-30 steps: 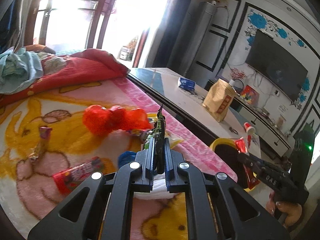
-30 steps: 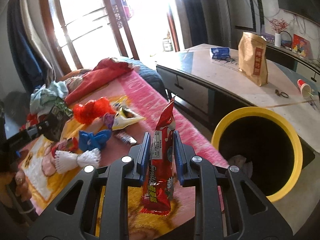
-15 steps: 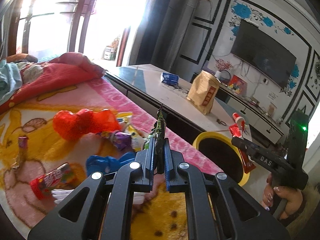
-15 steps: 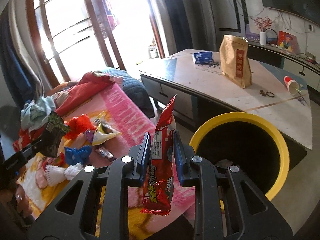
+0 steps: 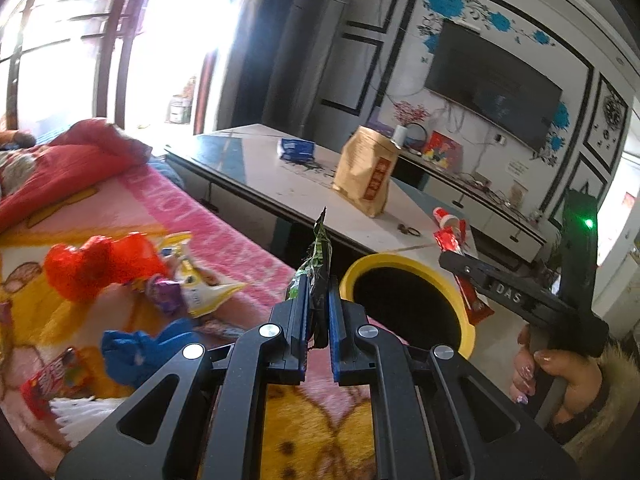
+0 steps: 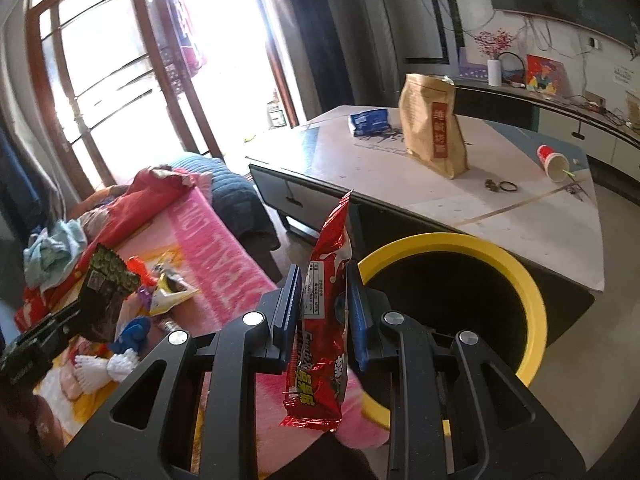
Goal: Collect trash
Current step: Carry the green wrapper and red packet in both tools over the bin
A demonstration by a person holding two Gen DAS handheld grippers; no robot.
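On the pink and yellow blanket (image 5: 224, 236) at your left, litter lies scattered: a red snack packet (image 5: 46, 376), a white paper cup liner (image 5: 86, 414), a blue wrapper (image 5: 140, 346), a crumpled red bag (image 5: 98, 266), a purple wrapper (image 5: 164, 294) and a yellow-and-white packet (image 5: 200, 286). Your left gripper (image 5: 318, 312) has its jaws pressed shut on a dark green wrapper (image 5: 318, 268), held upright above the blanket's edge, just beside the yellow-rimmed trash bin (image 5: 404, 262). In the right wrist view, your right gripper (image 6: 324, 300) has its jaws closed on a red snack wrapper (image 6: 324, 320), which stands upright and dangles below the jaws, near the bin's rim (image 6: 532, 308). Beyond the bin, the pale surface (image 6: 400, 184) carries a blue packet (image 6: 370, 120), a brown paper bag (image 6: 434, 136) standing upright, and a red paper cup (image 6: 554, 162) tipped on its side. At far right of the left wrist view, your right hand (image 5: 560, 368) grips its tool's handle.
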